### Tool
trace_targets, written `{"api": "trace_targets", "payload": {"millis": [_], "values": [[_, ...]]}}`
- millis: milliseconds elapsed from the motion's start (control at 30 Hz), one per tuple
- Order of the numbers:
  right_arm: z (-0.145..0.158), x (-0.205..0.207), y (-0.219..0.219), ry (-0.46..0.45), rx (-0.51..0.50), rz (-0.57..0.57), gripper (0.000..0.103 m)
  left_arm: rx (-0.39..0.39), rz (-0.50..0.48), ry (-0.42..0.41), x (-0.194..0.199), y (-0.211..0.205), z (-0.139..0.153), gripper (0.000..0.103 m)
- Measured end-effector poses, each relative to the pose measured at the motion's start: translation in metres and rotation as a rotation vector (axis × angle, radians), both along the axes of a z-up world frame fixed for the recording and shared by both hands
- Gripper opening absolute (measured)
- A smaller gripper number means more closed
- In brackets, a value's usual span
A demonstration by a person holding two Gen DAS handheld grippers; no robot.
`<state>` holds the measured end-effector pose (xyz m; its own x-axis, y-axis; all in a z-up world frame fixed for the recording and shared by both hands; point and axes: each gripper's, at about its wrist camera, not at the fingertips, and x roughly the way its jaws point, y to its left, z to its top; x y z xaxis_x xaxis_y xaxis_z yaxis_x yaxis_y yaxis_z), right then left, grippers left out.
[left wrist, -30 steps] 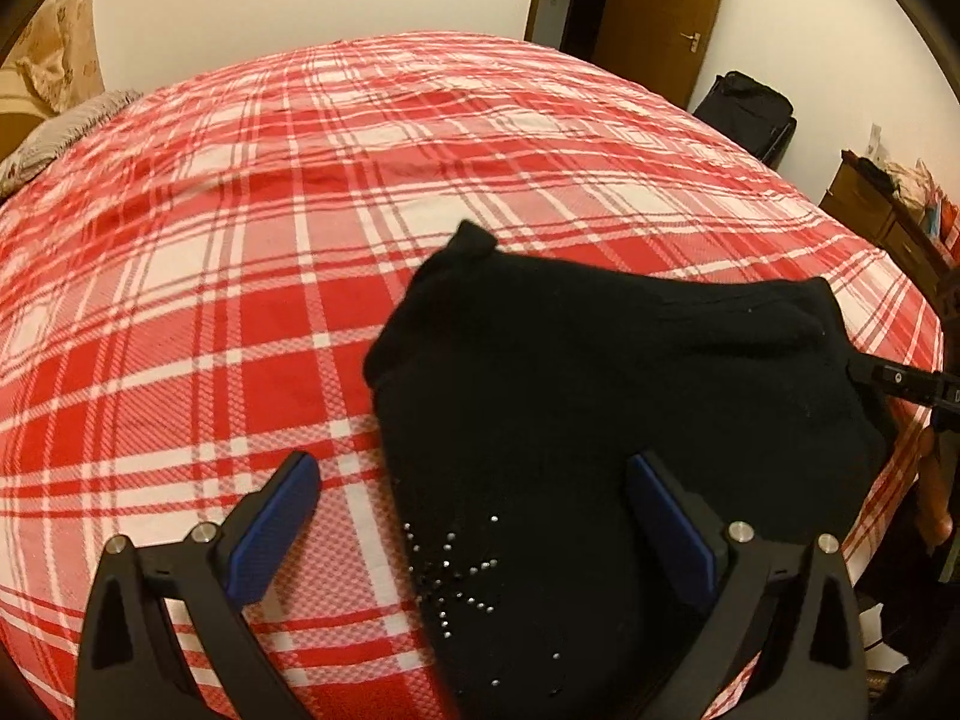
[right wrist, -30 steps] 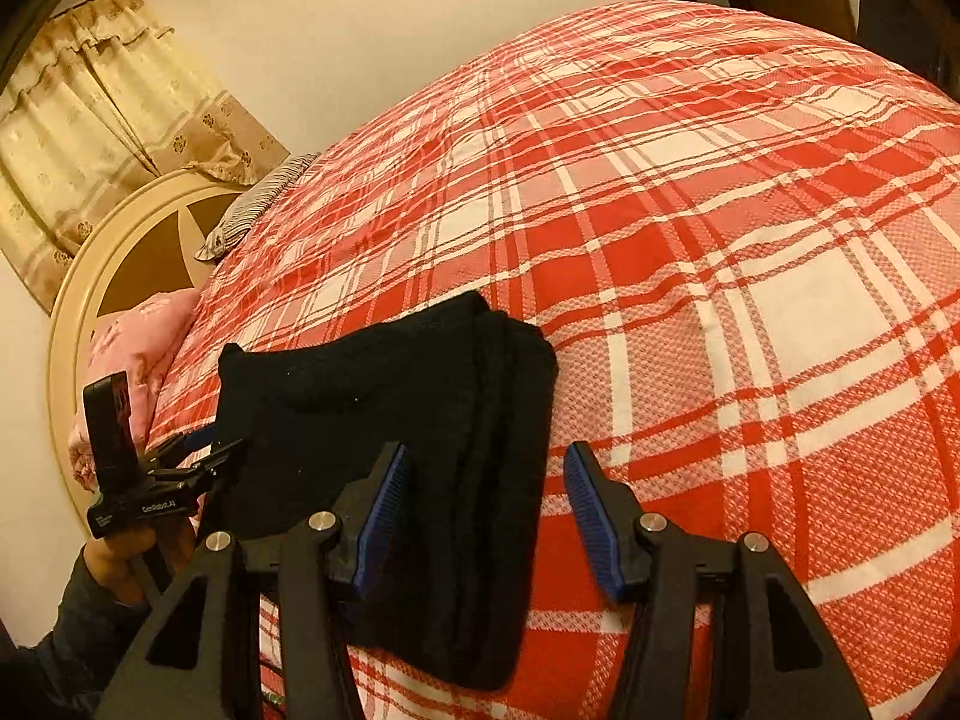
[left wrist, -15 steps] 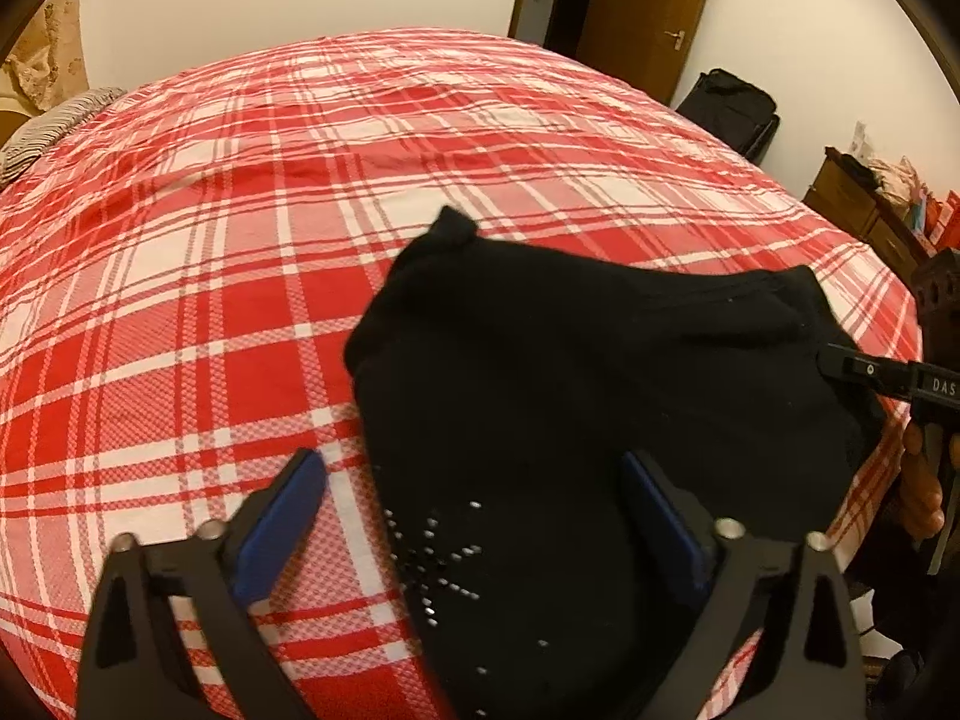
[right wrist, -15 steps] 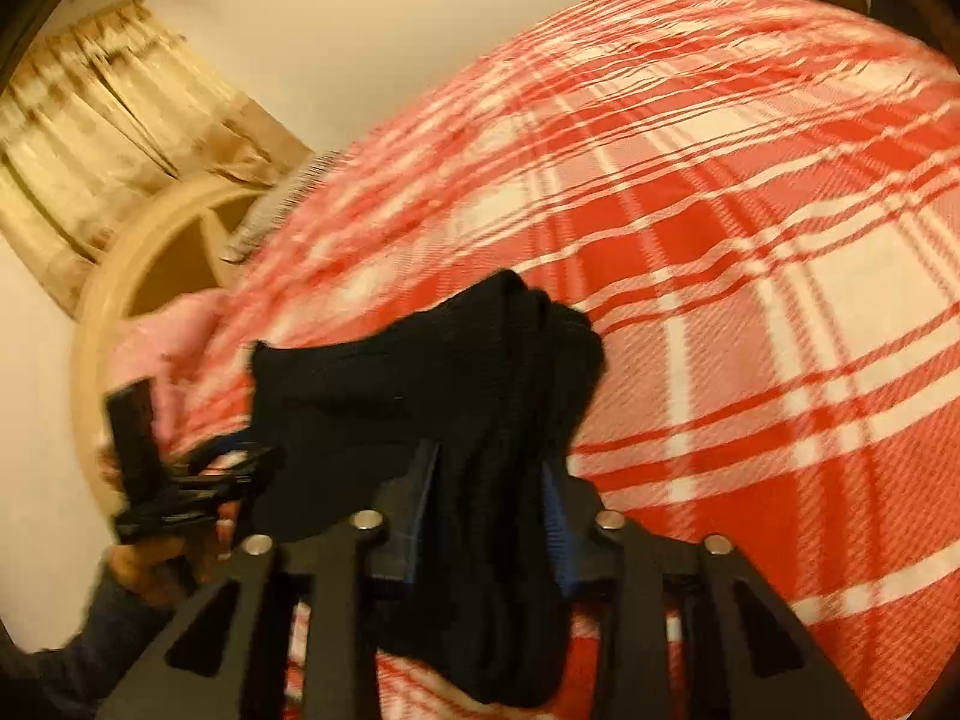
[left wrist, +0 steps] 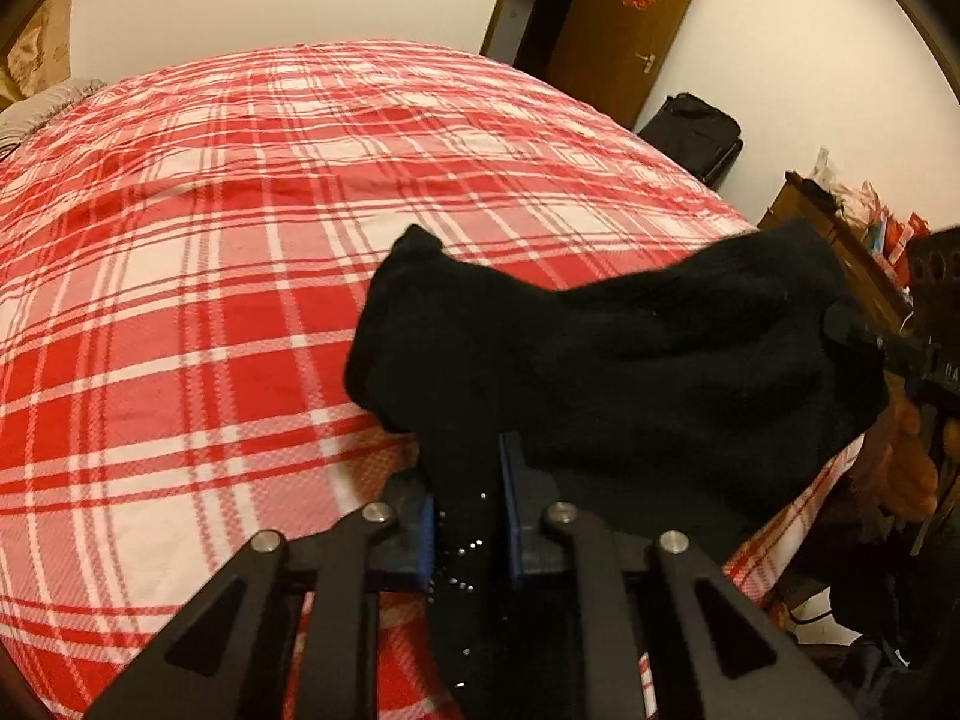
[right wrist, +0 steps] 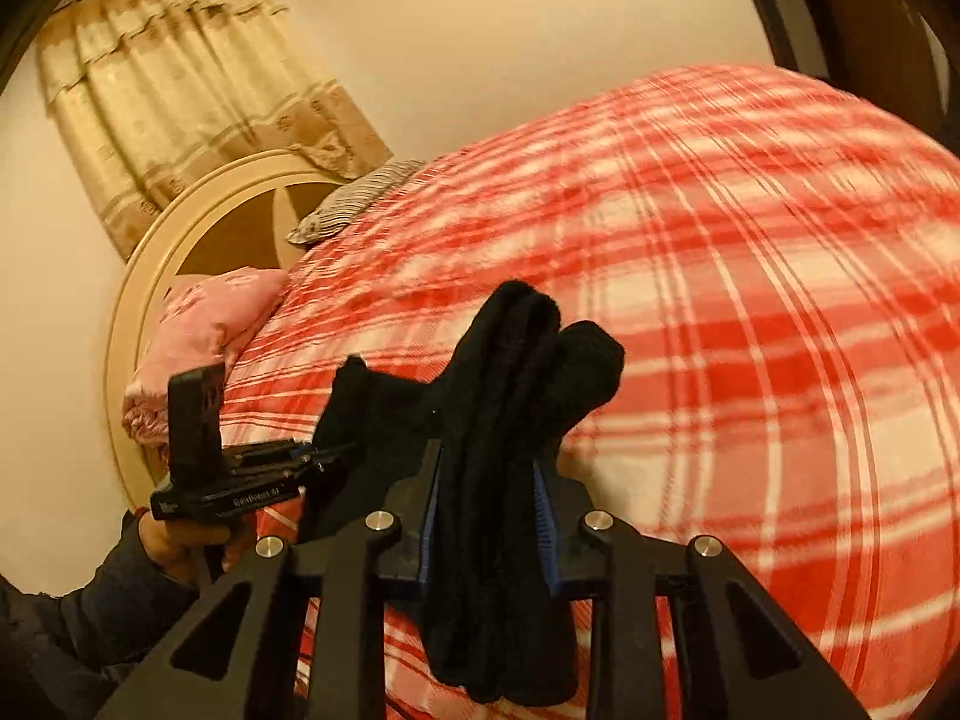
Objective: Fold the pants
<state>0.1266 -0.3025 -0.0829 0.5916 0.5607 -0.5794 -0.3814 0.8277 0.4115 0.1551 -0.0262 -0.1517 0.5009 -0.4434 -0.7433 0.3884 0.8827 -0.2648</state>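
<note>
Left wrist view: the soft black knit pants lie bunched at the near edge of the red-and-white plaid bedspread, and the left gripper is closing its blue-padded jaws on the studded end. In the right wrist view the right gripper is closing on a thick folded bundle of the cloth. The fabric looks light, limp and thick in folds, likely to sag between the two holds, so gripping at opposite ends seems best.

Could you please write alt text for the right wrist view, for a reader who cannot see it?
The right gripper is closing on a thick fold of black pants, which are raised above a red plaid bed cover. At lower left, the left gripper grips the pants' other end.
</note>
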Motion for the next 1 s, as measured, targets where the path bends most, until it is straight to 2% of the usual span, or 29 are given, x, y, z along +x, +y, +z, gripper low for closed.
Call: {"api": "trace_targets", "payload": {"millis": [233,433,567,633,700,767,800,833,867,900,967,1000], "values": [[0.017,0.047,0.065,-0.008,-0.040,0.128,0.026,-0.042,0.100,-0.057,-0.006,0.055,0.024,0.018],[0.010,0.099,0.149,-0.005,-0.020,0.250,0.026,0.002,0.267,-0.116,-0.007,0.129,0.042,0.018],[-0.009,0.128,0.211,0.003,-0.045,0.306,0.026,0.036,0.385,-0.126,-0.006,0.174,0.043,0.018],[-0.025,0.141,0.229,0.052,-0.054,0.316,0.026,0.051,0.439,-0.124,-0.006,0.195,0.037,0.018],[-0.045,0.153,0.242,0.083,-0.091,0.294,0.026,0.048,0.473,-0.086,-0.001,0.212,0.021,0.020],[-0.068,0.166,0.245,0.128,-0.125,0.248,0.030,0.046,0.488,-0.037,0.006,0.220,0.002,0.026],[-0.079,0.174,0.241,0.176,-0.111,0.228,0.034,0.048,0.497,-0.021,0.008,0.226,-0.011,0.037],[-0.086,0.178,0.233,0.203,-0.101,0.195,0.038,0.040,0.514,-0.017,0.010,0.229,-0.016,0.056],[-0.086,0.179,0.227,0.201,-0.098,0.177,0.051,0.026,0.543,-0.023,0.009,0.236,-0.018,0.065],[-0.085,0.176,0.223,0.188,-0.098,0.169,0.053,-0.001,0.573,-0.023,0.007,0.243,-0.018,0.072],[-0.077,0.165,0.218,0.140,-0.135,0.156,0.053,-0.026,0.586,-0.041,0.006,0.247,-0.013,0.071],[-0.070,0.158,0.216,0.112,-0.148,0.147,0.053,-0.024,0.606,-0.074,0.004,0.248,-0.008,0.070]]}}
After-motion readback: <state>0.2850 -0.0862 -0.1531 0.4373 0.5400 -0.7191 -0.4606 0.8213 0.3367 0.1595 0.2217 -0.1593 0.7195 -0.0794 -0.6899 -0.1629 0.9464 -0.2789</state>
